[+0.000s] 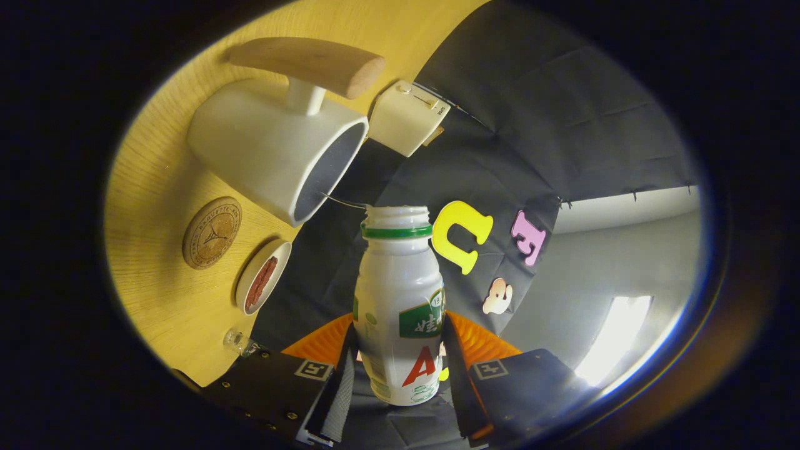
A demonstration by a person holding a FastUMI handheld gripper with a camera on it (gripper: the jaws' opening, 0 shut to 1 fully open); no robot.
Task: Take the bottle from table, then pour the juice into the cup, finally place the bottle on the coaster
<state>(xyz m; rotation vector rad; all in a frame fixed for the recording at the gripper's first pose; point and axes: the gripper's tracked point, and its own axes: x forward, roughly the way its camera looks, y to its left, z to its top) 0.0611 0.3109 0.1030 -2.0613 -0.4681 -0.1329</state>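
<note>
Two gripper fingers clamped on open bottle, tipped toward white cup on bench, coaster, small dish, white box nearby

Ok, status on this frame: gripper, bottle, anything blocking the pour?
Gripper shut on bottle, tipped over. Bottle mouth open, just short of cup rim. Coaster on table beside cup. Nothing between mouth and cup.

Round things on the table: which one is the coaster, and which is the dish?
The coaster is the flat brown cork disc with nothing on it. The small white dish, nearer the gripper, holds something reddish-brown.
</note>
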